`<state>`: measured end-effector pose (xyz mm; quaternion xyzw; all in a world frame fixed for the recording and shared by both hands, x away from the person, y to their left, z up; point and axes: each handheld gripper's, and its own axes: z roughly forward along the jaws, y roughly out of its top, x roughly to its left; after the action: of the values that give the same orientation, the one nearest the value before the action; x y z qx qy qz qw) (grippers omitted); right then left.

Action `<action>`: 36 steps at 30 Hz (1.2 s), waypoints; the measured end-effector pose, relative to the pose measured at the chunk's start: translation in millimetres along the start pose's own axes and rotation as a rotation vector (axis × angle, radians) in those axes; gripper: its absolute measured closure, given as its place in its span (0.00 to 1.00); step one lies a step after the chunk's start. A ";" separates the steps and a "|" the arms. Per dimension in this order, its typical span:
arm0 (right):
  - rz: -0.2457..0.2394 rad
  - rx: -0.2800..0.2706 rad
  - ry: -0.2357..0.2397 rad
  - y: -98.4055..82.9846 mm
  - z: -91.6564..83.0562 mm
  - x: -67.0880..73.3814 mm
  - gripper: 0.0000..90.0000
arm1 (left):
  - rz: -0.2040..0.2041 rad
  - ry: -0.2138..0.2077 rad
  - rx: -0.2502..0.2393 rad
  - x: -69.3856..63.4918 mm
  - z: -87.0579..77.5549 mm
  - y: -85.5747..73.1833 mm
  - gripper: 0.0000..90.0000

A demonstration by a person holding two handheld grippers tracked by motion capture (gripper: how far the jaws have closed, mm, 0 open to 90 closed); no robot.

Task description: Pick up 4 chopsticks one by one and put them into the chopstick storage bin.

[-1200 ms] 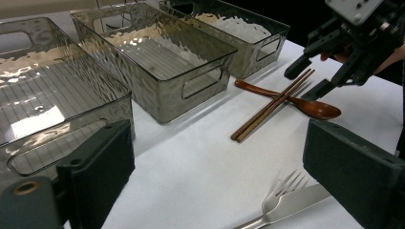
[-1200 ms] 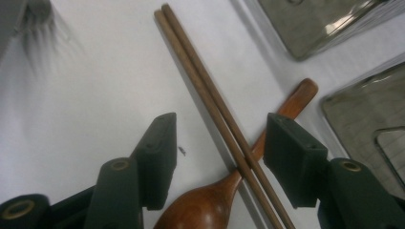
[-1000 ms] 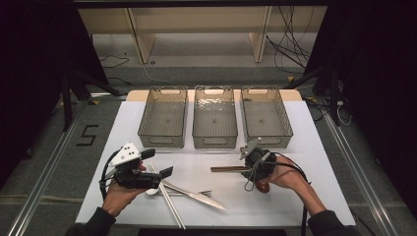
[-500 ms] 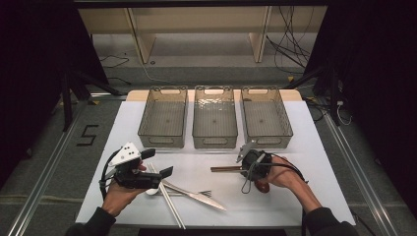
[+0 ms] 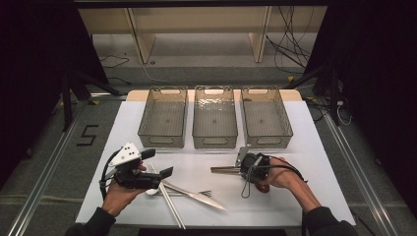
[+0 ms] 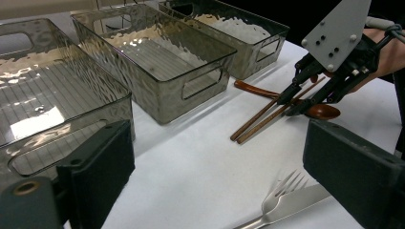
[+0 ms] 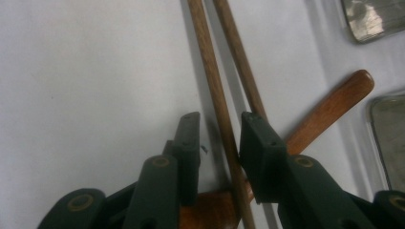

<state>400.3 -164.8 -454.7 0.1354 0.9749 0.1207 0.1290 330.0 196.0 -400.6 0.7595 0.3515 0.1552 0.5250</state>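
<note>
Left gripper (image 5: 160, 179) hovers near the front left of the table (image 5: 314, 196), jaws wide, empty, over the fork (image 6: 282, 191) and knife (image 5: 196, 196). Right gripper (image 7: 217, 138) at front right, jaws part open around one wooden chopstick (image 7: 210, 81), not yet clamped; second chopstick (image 7: 239, 57) and wooden spoon (image 7: 329, 109) just beside. Looks like sorting cutlery: next close, lift. Three empty bins (image 5: 215, 118) along the far edge, open tabletop between.
</note>
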 end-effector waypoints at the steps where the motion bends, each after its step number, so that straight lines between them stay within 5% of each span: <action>1: -0.012 0.020 0.008 0.6 0.1 1.0 0.81 | -0.001 0.000 -0.001 0.0 -0.1 0.1 0.11; 14: -0.109 0.029 0.054 0.1 -1.0 5.8 0.94 | 0.003 -0.003 0.007 0.0 0.5 -0.3 0.11; 18: -0.137 -0.018 0.072 -0.4 -11.5 9.9 0.95 | 0.003 -0.006 0.009 -0.1 0.7 -0.2 0.11; 24: -0.146 -0.089 0.062 4.7 -28.8 16.9 0.95 | 0.016 -0.038 0.049 -2.0 4.9 -1.0 0.11; 36: -0.182 -0.126 0.051 12.3 -42.9 33.6 0.95 | 0.089 -0.090 0.137 -19.3 28.5 0.4 0.14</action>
<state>359.7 -152.1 -418.5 0.0349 0.9766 0.1731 0.1227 333.8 162.9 -409.1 0.8147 0.3031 0.1197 0.4797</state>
